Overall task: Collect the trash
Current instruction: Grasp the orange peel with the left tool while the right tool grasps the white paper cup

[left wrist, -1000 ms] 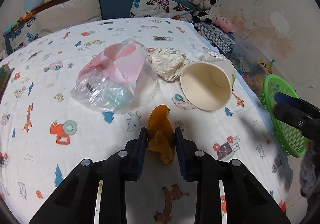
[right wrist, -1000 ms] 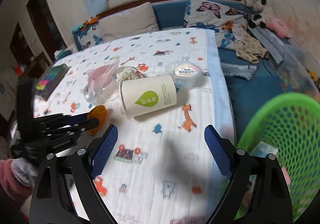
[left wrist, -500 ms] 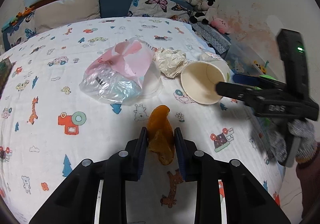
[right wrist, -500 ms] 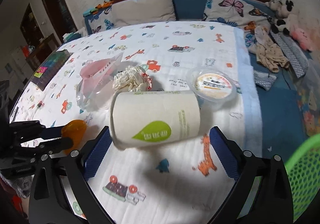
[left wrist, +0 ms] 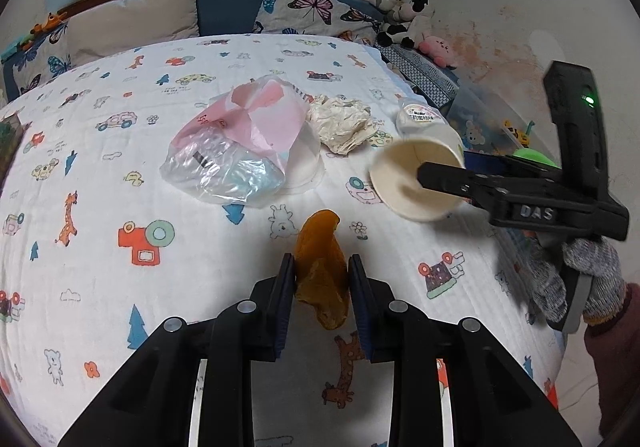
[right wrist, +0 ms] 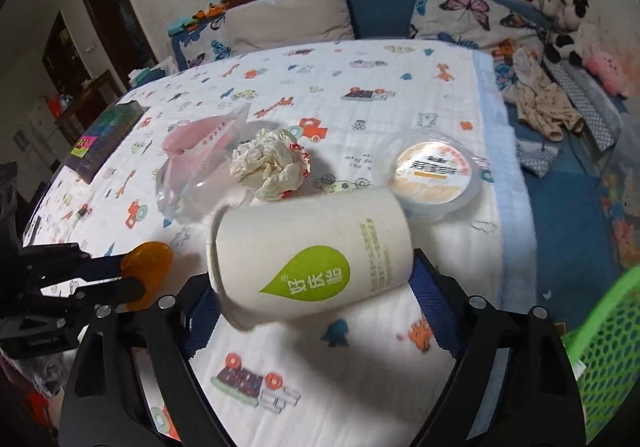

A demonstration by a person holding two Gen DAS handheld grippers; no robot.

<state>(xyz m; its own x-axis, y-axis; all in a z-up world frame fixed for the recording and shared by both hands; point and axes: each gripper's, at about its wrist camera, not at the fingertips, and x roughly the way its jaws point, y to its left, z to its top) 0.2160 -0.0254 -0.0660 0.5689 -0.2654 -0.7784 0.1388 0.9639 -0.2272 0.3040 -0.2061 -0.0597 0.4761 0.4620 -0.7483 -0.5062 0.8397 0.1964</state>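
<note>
Left gripper (left wrist: pixel 321 279): clenched on an orange peel (left wrist: pixel 322 267), which sits squeezed between the two blue pads; the peel's upper tip rises past the fingertips and its lower end hangs beneath them, above the bed sheet (left wrist: pixel 120 175)
Right gripper (right wrist: pixel 312 287): jaws spread wide, one at each end of the paper cup (right wrist: pixel 308 259); the left pad is beside the cup's rim and the right pad at its base; whether either pad touches the cup cannot be told
Paper cup: white with a green drop-shaped logo, lying on its side on the sheet near the right edge of the bed, open mouth facing the left gripper; in the left wrist view one black finger of the right gripper crosses in front of the mouth
Crumpled paper (right wrist: pixel 270 167): on the sheet just behind the cup, touching the plastic bag (left wrist: pixel 236 151)
Plastic bag: pink and clear, on the sheet to the left of the crumpled paper, well ahead of the left gripper
Lidded container (right wrist: pixel 432 177): round clear tub with an orange label, on the sheet just behind the cup's base, near the bed edge
Green basket (right wrist: pixel 608 359): mesh wall visible at the lower right of the right wrist view, off the bed and apart from the cup
Gloved hand (left wrist: pixel 580 279): holds the handle of the right gripper at the right of the left wrist view
</note>
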